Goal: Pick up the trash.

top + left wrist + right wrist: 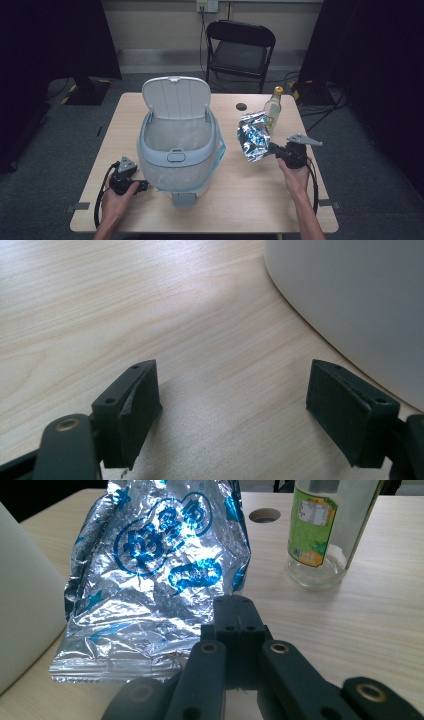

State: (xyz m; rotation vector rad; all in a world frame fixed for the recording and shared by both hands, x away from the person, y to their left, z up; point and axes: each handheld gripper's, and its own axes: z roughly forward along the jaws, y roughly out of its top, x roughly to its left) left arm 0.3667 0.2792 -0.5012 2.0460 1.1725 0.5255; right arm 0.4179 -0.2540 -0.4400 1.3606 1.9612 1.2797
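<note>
A crumpled silver foil snack bag (253,136) with blue print hangs right of the white bin, held off the table. My right gripper (273,147) is shut on its edge. In the right gripper view the closed jaws pinch the bag (160,565) at its right side, gripper (240,607). The white bin (177,145) stands mid-table with its lid (176,97) swung up and a liner inside. My left gripper (144,186) rests low by the bin's left front, open. Between its spread jaws lies bare tabletop, gripper (232,390), with the bin wall (350,300) close on the right.
A clear bottle (273,107) with a green label stands behind the bag, also close in the right gripper view, bottle (325,530). A cable hole (241,106) sits in the wooden table (250,200). A black folding chair (240,47) stands beyond the far edge.
</note>
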